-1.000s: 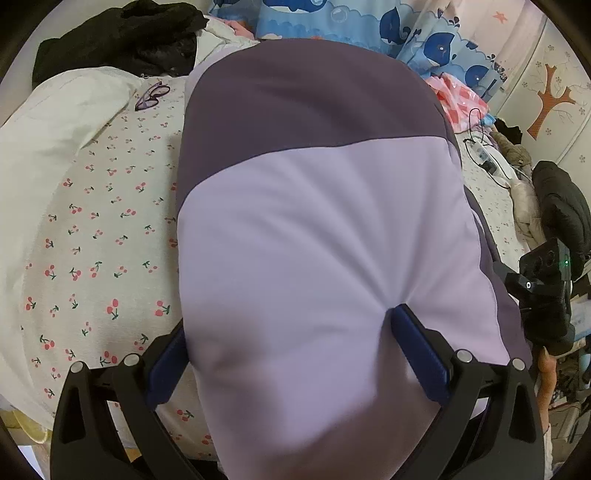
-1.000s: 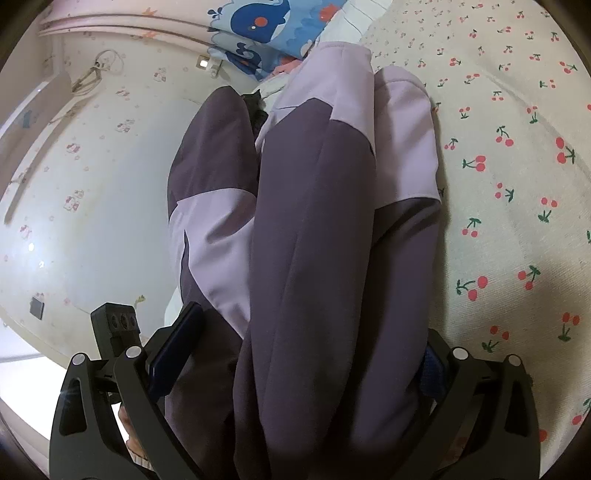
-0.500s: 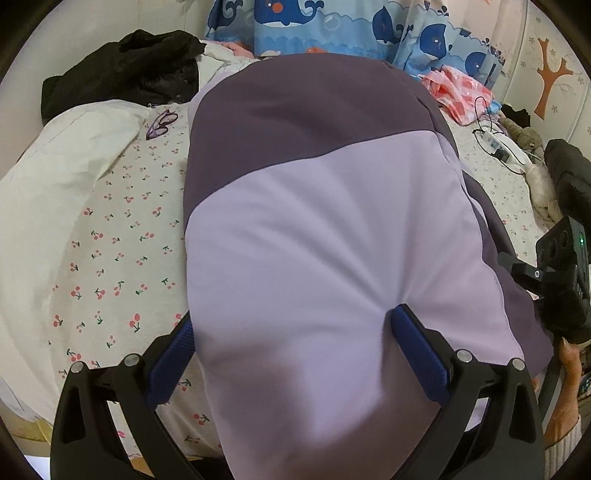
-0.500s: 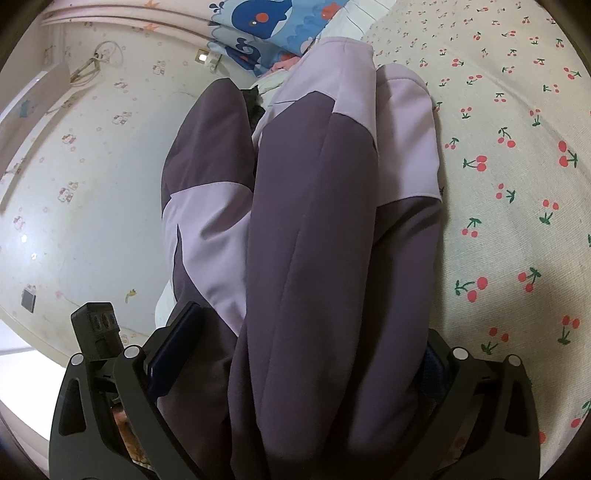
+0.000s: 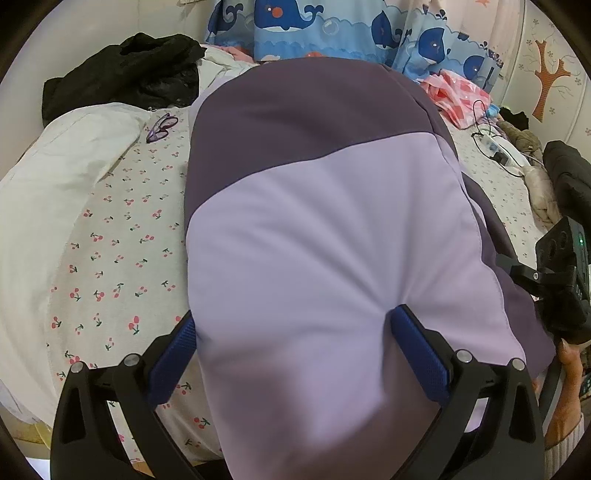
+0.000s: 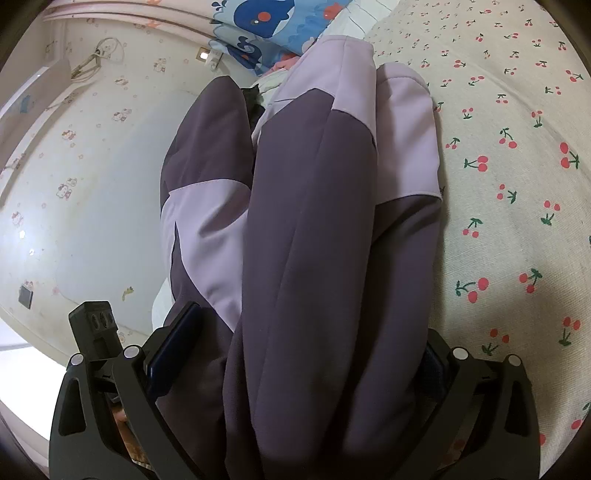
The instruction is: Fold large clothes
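A large two-tone jacket (image 5: 314, 221), lilac with dark purple panels, fills the left wrist view above the cherry-print bed sheet (image 5: 122, 240). My left gripper (image 5: 291, 317) is shut on its bunched lilac end, and the cloth puckers against the right pad. In the right wrist view the jacket (image 6: 314, 221) stretches away in folds over the sheet (image 6: 517, 166), and my right gripper (image 6: 310, 321) is shut on its dark purple end. The right finger is mostly hidden by cloth. Each gripper shows at the edge of the other's view: the right gripper (image 5: 561, 273), the left gripper (image 6: 96, 325).
A black garment (image 5: 125, 74) and a white duvet (image 5: 55, 177) lie at the far left of the bed, with purple glasses (image 5: 162, 125) beside them. A whale-print curtain (image 5: 332, 26) hangs behind. Pink clothes (image 5: 458, 92), a cable and power strip (image 5: 495, 147) and a dark coat (image 5: 565, 177) lie on the right.
The left wrist view has drawn back from the bed, so more sheet and curtain show. The jacket stays held in both grippers. The right wrist view barely differs.
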Demonstrator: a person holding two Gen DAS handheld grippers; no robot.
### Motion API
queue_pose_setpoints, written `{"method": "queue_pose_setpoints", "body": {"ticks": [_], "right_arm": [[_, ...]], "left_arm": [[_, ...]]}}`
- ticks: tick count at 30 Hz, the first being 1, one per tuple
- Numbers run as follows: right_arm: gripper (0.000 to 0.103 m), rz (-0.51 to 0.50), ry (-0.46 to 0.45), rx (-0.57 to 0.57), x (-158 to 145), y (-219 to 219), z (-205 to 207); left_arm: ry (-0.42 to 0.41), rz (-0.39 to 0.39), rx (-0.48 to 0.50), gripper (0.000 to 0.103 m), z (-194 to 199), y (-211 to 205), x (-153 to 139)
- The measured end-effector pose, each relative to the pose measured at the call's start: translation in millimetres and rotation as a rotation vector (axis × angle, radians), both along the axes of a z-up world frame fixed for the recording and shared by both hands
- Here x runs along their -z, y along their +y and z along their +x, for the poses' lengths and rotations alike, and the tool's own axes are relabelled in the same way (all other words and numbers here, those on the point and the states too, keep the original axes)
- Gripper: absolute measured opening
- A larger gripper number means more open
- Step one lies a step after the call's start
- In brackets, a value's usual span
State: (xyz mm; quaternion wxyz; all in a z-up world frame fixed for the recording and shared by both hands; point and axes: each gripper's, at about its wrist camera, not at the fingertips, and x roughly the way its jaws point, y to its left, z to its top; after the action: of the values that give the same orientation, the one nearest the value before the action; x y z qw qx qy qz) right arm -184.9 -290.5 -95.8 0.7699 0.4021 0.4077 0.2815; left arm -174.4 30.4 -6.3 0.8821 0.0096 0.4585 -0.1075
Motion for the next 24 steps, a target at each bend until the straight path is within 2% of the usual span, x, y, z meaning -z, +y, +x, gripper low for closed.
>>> {"method": "queue_pose_setpoints", "body": {"ticks": [6, 9, 11, 15, 18, 21, 24], "right_arm": [[0.097, -0.006, -0.003, 0.002, -2, 2, 0], [0.097, -0.046, -0.017, 0.016, -8, -1, -5], [0.097, -0.119, -0.044, 0.045, -19, -2, -13], [0.097, -0.365, -0.16, 0.148, -57, 3, -47], [0.097, -0.499, -0.268, 0.158, -91, 18, -76], [0.097, -0.555, -0.328, 0.136, -114, 30, -93], [0.097, -0.583, -0.348, 0.123, -126, 40, -107]], "left_arm": [[-0.023, 0.016, -0.011, 0.098, -6, -2, -2], [-0.058, 0.043, -0.018, 0.098, -11, -4, -9], [-0.092, 0.087, -0.026, 0.098, -18, -8, -16], [-0.156, 0.163, -0.07, 0.098, -38, -10, -32], [-0.176, 0.161, -0.087, 0.098, -52, -9, -43], [-0.201, 0.131, -0.095, 0.098, -68, -8, -57], [-0.224, 0.105, -0.096, 0.098, -85, -7, -71]]}}
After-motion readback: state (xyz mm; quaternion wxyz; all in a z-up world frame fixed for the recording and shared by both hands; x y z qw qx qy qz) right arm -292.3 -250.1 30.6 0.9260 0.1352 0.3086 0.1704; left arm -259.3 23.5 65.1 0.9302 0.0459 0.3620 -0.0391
